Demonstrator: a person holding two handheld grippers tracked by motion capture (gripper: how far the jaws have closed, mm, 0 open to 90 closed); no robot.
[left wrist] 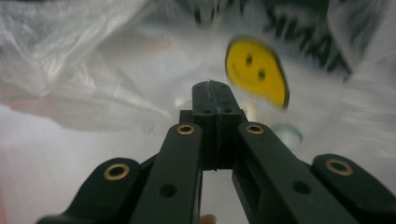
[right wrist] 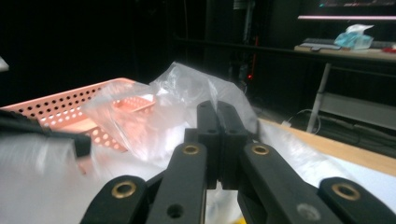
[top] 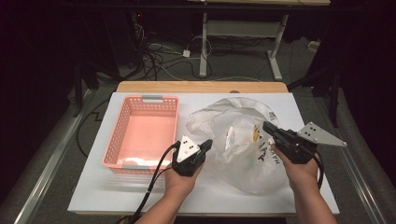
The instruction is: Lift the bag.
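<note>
Beside basket (top: 142, 133), gripper-pinched plastic bag (top: 233, 140)

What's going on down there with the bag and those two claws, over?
Left gripper shut at the plastic bag's left edge. Right gripper shut on bag film at its right. Pink basket beside the bag, nothing seen inside. Nothing blocking.

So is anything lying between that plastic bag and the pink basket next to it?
Nothing visible. The plastic bag lies right of the pink basket, with bare white table between them. The left gripper, its fingers shut, hovers at the bag's near-left edge.
</note>
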